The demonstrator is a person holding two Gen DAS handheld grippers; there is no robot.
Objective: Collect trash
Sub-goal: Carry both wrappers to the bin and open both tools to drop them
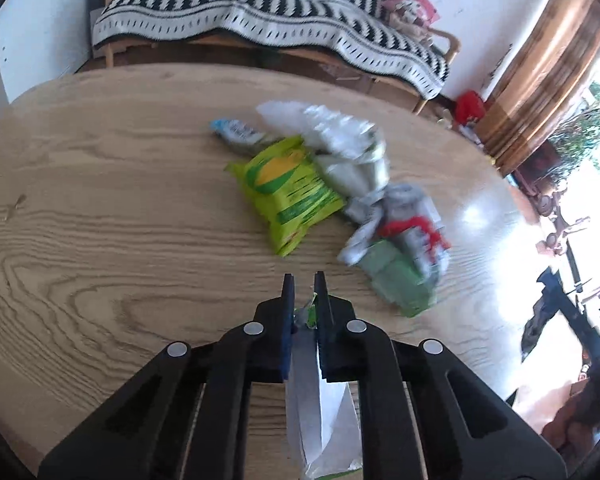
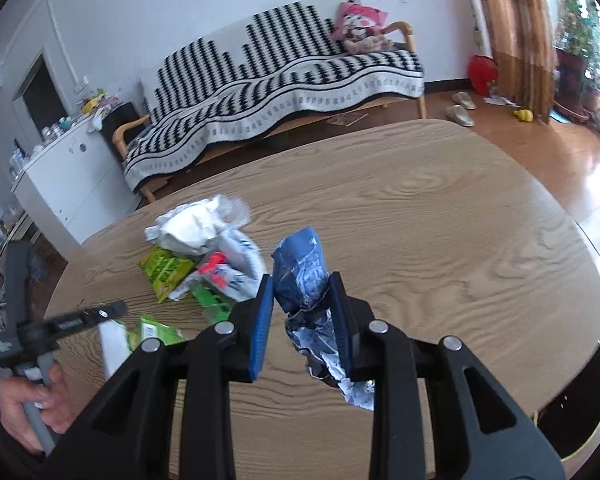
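The left gripper [image 1: 304, 280] is clenched on a flat green-and-white wrapper [image 1: 320, 412], pinched between its fingers [image 1: 287, 292] above the wooden table [image 1: 100, 200]. The right gripper [image 2: 302, 284] grasps a crumpled blue wrapper [image 2: 300, 264] – foil showing below the pads. The remaining trash pile [image 1: 340, 184] lies on the table at one o'clock from the left gripper – a yellow-green snack bag [image 1: 288, 192], white crumpled plastic [image 1: 332, 132], a green carton [image 1: 396, 280]. A hand [image 2: 32, 404] grips the left gripper's handle.

A sofa [image 2: 284, 88] under a black-and-white striped throw stands against the white wall [image 2: 180, 4]. Brown curtains [image 2: 516, 20] hang by the glossy wooden floor [image 2: 560, 168].
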